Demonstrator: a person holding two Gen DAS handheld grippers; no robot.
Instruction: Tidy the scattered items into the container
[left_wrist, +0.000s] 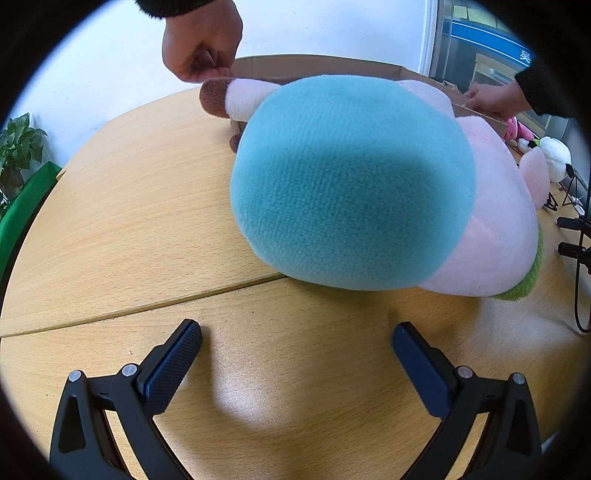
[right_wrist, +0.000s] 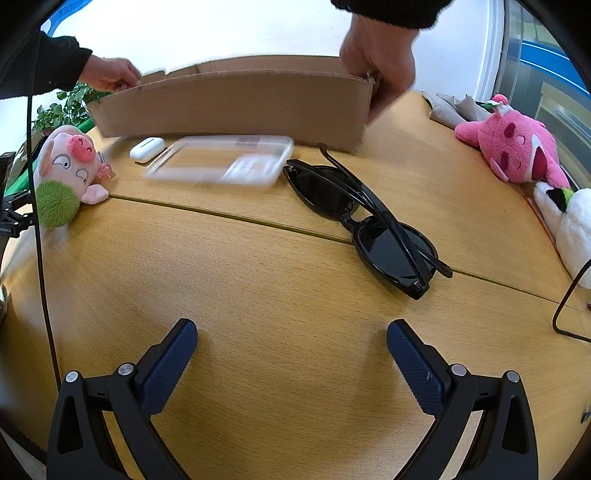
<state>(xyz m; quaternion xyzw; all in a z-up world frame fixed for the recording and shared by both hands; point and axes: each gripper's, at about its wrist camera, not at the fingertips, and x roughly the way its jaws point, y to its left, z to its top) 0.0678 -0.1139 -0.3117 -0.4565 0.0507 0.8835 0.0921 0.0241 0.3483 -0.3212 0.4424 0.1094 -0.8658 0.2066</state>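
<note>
Right wrist view: both claws (right_wrist: 291, 345) (left_wrist: 297, 347) gape wide, empty; no legible writing.

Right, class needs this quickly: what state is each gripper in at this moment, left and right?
Left gripper: jaws open, holding nothing; the pig plush toy lies just ahead.
Right gripper: jaws open, holding nothing; the black sunglasses lie ahead.

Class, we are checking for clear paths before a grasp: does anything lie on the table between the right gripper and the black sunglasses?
Nothing visible does. The right gripper is open, and only bare table lies between it and the sunglasses. The clear case and cardboard box sit beyond them.
</note>
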